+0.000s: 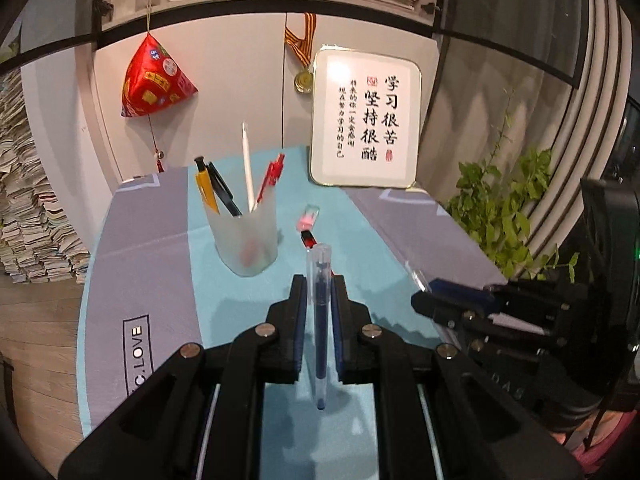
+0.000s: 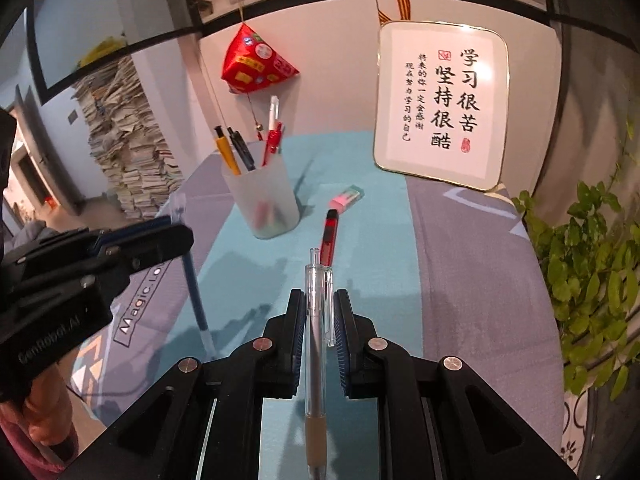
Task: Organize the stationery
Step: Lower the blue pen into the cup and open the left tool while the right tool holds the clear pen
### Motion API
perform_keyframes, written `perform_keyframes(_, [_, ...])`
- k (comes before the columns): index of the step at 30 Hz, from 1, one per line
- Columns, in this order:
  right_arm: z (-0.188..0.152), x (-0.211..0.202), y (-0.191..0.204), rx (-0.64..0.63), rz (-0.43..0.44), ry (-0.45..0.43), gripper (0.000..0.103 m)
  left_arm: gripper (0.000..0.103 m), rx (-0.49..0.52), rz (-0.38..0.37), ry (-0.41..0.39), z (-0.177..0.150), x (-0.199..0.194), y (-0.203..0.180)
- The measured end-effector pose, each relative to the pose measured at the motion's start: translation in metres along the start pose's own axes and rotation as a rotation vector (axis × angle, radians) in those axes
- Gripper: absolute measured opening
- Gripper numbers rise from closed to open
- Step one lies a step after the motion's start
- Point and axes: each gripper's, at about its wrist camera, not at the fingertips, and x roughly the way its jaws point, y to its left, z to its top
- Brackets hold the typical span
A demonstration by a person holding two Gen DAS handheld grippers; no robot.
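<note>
A round table covered with a grey and turquoise printed cloth point(image 1: 152, 248) is seen, and on its turquoise strip stands a frosted translucent plastic pen cup point(image 1: 245, 240), taken here as the landmark. Behind and to the right of the cup, a gold-rimmed rounded white plaque with black calligraphy point(image 1: 366, 118) is leaned against the wall. To the right of the cup, past the table's edge, a leafy green plant point(image 1: 504, 208) is visible. Nearer the camera than the cup, the black left gripper point(image 1: 320, 292) is closed on a clear-barrelled pen with dark blue ink point(image 1: 321, 320), which is held upright-tilted between the pads, above the cloth. To the right of the cup and also nearer the camera, the black right gripper point(image 2: 319, 308) is clamped on a clear retractable pen with a tan rubber grip point(image 2: 316, 340), likewise lifted off the table. Inside the cup, a yellow pen point(image 1: 205, 188), a black pen point(image 1: 222, 192), a white pen point(image 1: 248, 164) and a red pen point(image 1: 272, 174) are held standing. Just right of the cup, a red and black pen point(image 2: 330, 236) is laid on the cloth, and beyond it a small pink and green eraser point(image 2: 347, 197) is seen lying flat.
</note>
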Motion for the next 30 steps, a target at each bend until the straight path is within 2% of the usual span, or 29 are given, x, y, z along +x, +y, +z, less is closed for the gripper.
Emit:
perform_keyframes(8, [-0.003,0.001,-0.004,0.023,0.024,0.017,0.016,0.010,0.002,0.017,-0.051,0.023,-0.009,0.002])
perform_keyframes(15, [-0.002,0.006,-0.002,0.015,0.028,0.033,0.016,0.010,-0.018,0.093,-0.140,0.061,-0.015,0.025])
perform_keyframes(19, [-0.002,0.007,0.002,0.004,0.028,0.038,0.016,0.010,-0.056,0.109,-0.150,0.083,-0.006,0.044])
perform_keyframes(25, [0.002,0.006,-0.002,0.013,0.004,0.034,0.015,0.010,-0.086,0.145,-0.209,0.109,0.003,0.060])
perform_keyframes(30, [0.003,0.009,-0.006,0.031,-0.013,0.043,0.016,0.010,-0.085,0.170,-0.237,0.118,0.012,0.064])
